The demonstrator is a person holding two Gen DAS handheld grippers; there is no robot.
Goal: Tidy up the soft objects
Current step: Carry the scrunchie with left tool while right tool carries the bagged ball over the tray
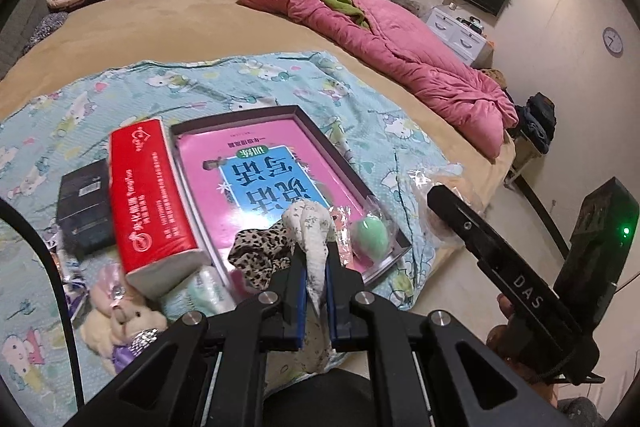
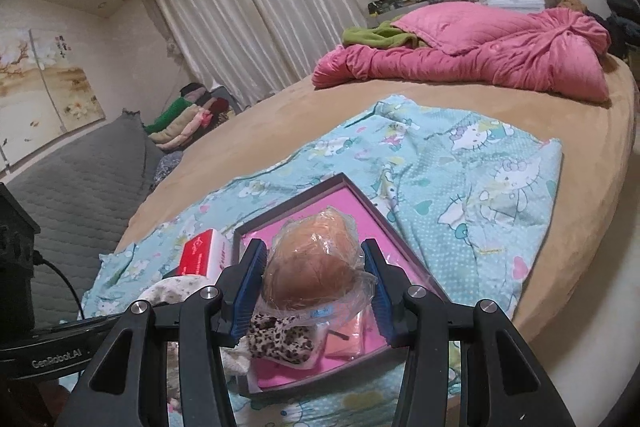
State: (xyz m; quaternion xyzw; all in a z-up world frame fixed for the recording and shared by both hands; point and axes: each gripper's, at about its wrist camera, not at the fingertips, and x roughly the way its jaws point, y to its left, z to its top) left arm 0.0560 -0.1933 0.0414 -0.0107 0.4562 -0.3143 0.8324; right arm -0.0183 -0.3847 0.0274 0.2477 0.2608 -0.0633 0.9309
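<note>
My left gripper (image 1: 316,283) is shut on a white floral cloth (image 1: 314,235) and holds it over the near corner of the dark-framed pink tray (image 1: 280,115). A leopard-print cloth (image 1: 260,253) and a green egg-shaped sponge in a wrapper (image 1: 372,237) lie in the tray. My right gripper (image 2: 316,287) is shut on a plastic-wrapped bun (image 2: 314,267) above the tray (image 2: 304,195). The leopard cloth (image 2: 280,339) and an orange packet (image 2: 346,341) lie below it. The white floral cloth (image 2: 172,289) shows at the left.
A red tissue pack (image 1: 154,195), a black box (image 1: 86,203), a small teddy bear (image 1: 120,323) and a tissue packet (image 1: 208,291) lie on the blue Hello Kitty sheet (image 1: 200,83). A pink quilt (image 1: 400,51) lies at the bed's far side. Folded clothes (image 2: 188,115) are stacked by the curtain.
</note>
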